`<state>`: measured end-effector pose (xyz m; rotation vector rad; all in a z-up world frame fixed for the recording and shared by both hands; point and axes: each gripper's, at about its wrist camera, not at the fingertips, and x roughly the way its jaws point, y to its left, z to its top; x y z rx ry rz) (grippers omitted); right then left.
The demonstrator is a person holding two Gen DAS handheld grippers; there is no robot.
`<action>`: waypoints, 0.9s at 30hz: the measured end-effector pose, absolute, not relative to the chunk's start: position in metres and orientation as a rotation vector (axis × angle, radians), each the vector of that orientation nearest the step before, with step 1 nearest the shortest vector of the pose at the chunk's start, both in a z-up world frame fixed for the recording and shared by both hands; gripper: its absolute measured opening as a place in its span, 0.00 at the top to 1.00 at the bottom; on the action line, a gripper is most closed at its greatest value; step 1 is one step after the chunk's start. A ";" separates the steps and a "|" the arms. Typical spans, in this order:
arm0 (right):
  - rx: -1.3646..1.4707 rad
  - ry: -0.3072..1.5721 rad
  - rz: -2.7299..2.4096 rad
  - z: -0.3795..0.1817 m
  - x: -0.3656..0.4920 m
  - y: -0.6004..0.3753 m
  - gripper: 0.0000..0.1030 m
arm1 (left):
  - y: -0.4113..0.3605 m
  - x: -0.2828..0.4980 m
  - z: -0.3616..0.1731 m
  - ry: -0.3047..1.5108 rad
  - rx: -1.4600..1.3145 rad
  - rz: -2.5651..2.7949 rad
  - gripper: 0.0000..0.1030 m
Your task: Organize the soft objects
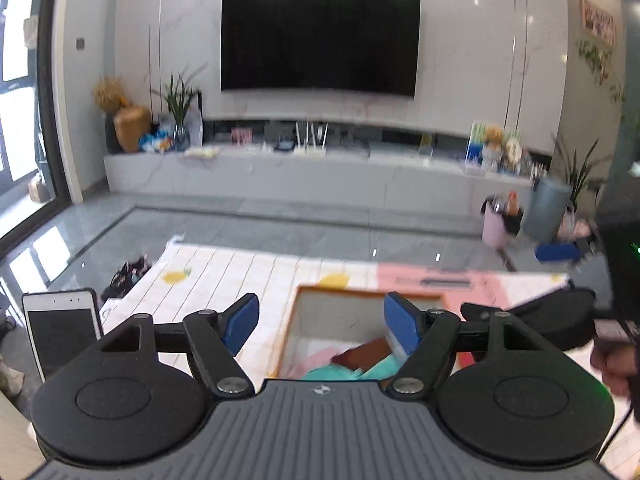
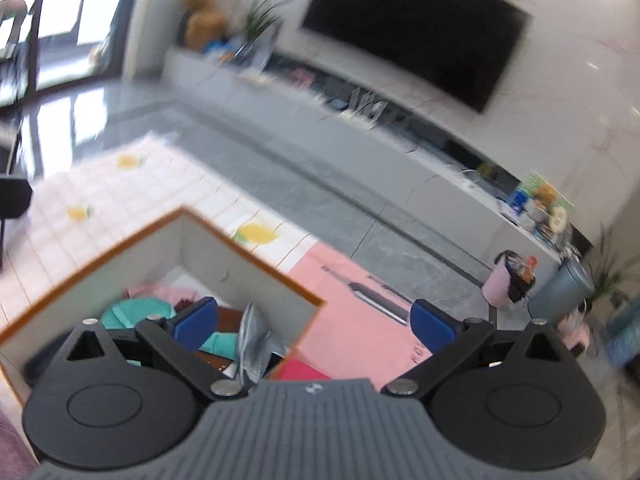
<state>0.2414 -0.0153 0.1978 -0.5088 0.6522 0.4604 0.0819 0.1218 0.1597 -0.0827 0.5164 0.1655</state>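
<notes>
An open box (image 1: 298, 312) with an orange rim and white walls stands on the tablecloth; it also shows in the right wrist view (image 2: 248, 268). Inside lie soft items: a teal cloth (image 1: 332, 372), a pink cloth (image 1: 310, 360), a brown piece (image 1: 366, 354). The right wrist view shows the teal cloth (image 2: 132, 312), pink cloth (image 2: 168, 292) and a grey crumpled piece (image 2: 252, 344). My left gripper (image 1: 320, 322) is open and empty above the box. My right gripper (image 2: 316, 320) is open and empty over the box's right corner.
A white checked tablecloth with lemon prints (image 1: 216, 276) covers the table, with a pink mat (image 2: 360, 300) at the right. A phone (image 1: 64, 328) stands at the left. The other gripper's body (image 1: 560, 316) is at the right. Beyond are grey floor, a TV (image 1: 320, 40) and cabinet (image 1: 280, 176).
</notes>
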 end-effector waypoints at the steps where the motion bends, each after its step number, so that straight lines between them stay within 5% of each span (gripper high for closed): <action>1: -0.468 0.634 0.445 0.204 0.236 -0.027 0.03 | 0.114 0.077 0.161 0.498 -0.089 0.159 0.16; 9: -0.306 0.484 0.385 0.217 0.150 -0.130 0.03 | 0.042 0.040 0.143 0.416 -0.123 0.089 0.16; 27: -0.098 0.515 0.257 0.112 0.057 -0.225 0.03 | -0.046 0.010 0.038 0.401 0.009 -0.060 0.16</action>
